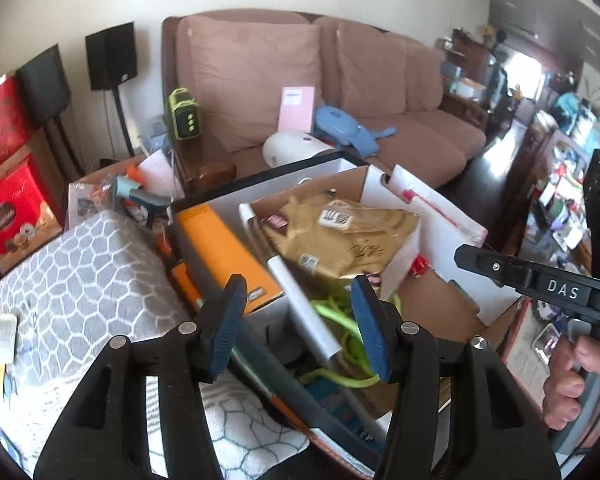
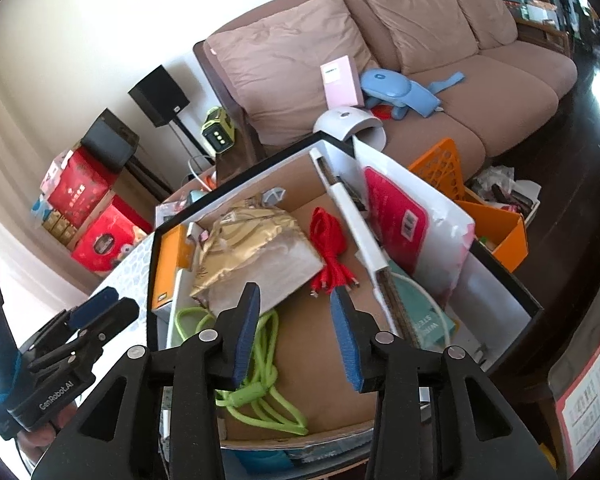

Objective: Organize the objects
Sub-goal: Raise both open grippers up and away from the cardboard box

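Both grippers released, nothing held: left gripper (image 1: 298, 324), right gripper (image 2: 294, 334). Green cord (image 2: 260, 384) lies in cardboard box (image 2: 324, 360), btwn right jaws' line. Recommend: descend vertically, clamp the bundle's centre.

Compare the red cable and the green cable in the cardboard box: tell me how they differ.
The red cable lies further back in the box, beside the gold bag; the green cable lies near the front edge. The red cable is gathered into a tight, narrow bundle with its connector ends fanned out; the green cable sprawls in wide, loose loops. The green cable looks thicker than the red. Both rest on the bare cardboard floor, and neither tool touches them.
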`<state>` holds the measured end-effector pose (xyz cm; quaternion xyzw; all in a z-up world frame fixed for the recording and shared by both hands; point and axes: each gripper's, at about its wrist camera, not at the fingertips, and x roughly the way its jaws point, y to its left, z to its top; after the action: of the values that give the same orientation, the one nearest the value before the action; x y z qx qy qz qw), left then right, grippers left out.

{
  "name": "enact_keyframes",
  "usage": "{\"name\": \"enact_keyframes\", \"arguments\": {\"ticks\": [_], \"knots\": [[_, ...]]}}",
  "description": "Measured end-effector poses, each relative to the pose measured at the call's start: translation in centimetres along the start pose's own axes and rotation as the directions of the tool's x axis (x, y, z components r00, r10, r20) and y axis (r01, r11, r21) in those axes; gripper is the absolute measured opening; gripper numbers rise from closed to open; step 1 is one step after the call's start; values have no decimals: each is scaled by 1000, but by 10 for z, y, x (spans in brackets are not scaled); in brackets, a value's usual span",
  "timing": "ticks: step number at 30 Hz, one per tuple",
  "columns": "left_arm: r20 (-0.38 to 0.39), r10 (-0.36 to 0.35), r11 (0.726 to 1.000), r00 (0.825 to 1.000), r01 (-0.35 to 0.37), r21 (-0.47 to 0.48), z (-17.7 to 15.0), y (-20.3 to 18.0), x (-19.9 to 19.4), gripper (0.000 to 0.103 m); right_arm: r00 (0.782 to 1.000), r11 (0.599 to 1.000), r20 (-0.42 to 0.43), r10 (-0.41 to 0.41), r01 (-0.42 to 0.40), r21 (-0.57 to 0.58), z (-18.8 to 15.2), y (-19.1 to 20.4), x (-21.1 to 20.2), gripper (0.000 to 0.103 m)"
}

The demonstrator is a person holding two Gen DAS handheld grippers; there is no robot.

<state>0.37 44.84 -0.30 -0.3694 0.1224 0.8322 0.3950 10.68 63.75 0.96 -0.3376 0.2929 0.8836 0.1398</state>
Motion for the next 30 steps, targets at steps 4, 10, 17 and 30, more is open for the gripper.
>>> {"name": "enact_keyframes", "arguments": {"ticks": [4, 10, 17, 30], "knots": [[-2, 17, 1000, 1000, -17, -12, -4, 8, -2, 51, 1000, 1000, -3, -10, 10, -25, -1, 10, 2, 42], [15, 14, 1000, 1000, -13, -26, -8, 15, -10, 52, 998, 995, 43, -40, 44, -91, -2, 27, -5, 42], [49, 90, 993, 995, -86, -78, -20, 38, -31, 55, 998, 991, 65, -21, 29, -132, -4, 43, -5, 42], [56, 122, 983, 991, -113, -146, -44, 69, -49, 59, 993, 988, 113, 24, -6, -156, -1, 48, -16, 46]]}}
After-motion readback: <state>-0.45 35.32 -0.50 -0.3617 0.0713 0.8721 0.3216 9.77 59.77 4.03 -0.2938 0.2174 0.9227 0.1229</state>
